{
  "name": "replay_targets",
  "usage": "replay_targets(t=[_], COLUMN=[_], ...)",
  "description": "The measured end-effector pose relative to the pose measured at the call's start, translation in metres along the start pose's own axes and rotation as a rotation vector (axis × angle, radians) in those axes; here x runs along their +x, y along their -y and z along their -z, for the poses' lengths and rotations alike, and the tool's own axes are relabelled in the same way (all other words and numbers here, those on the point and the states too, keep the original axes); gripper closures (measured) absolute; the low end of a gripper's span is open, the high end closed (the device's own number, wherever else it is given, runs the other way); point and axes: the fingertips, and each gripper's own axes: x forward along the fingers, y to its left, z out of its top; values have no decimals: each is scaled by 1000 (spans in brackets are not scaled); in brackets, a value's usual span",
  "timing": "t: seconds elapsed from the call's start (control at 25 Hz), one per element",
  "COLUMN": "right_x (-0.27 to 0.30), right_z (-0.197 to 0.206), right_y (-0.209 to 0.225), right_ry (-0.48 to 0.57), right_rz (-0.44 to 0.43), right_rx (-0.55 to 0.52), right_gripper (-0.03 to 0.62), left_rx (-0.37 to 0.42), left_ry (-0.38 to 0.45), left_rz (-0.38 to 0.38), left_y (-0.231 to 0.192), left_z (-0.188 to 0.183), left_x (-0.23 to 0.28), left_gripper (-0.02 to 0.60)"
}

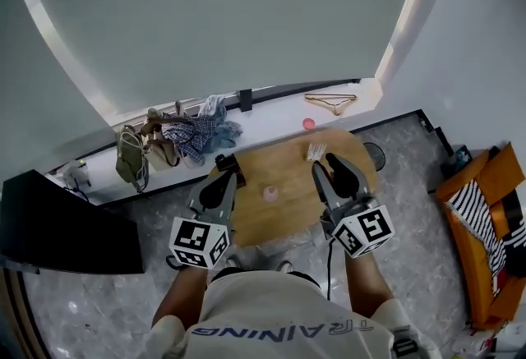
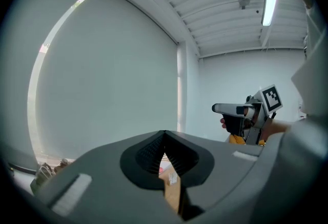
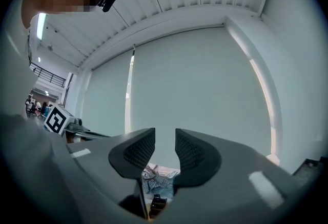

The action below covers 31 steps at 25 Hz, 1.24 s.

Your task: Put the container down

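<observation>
Gripping state, left: grey two-jaw left gripper (image 2: 164,137) clenched, ribbed pads meeting at the tips, nothing between them.
Gripping state, right: grey two-jaw right gripper (image 3: 160,141) released, pads a narrow gap apart, nothing between them.
Container: small pink container (image 1: 270,194) stands on the table between the two grippers, touched by neither.
Table: oval light-wood table (image 1: 288,172); small white object (image 1: 316,152) near its far edge.
Ledge: white ledge (image 1: 271,115) beyond the table carries checked cloth (image 1: 197,134) and a wooden hanger (image 1: 331,102).
</observation>
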Motion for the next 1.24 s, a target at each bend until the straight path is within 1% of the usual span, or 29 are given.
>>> replay_targets(t=[0.04,0.16,0.2,0.32,0.44,0.72,1.24], right_x=[-1,-4,-5,-6,-4,0,3], right_z=[-1,3,5,10,17,26,37], right_y=[4,18,22,33,37,37,30], right_ry=[0,-24,-31,-48,-72,-101,-121], right_rz=[22,101,121,161,171,155,128], right_rx=[-3,-19,-26,-39,-34,-30,-29], right_gripper=[470,571,580,582,582,582,582], left_rx=[2,3,6,15,7,-16,-17], left_ry=[2,12,17,26,25,26,15], left_rz=[0,2,2,0,0,23,34], left_y=[1,1,2,2,0,1,3], left_z=[-1,-7,-9,-13,-12,-11,-5], left_x=[0,1,1,4,7,11,10], left_gripper=[580,580,580,580,580,580,580])
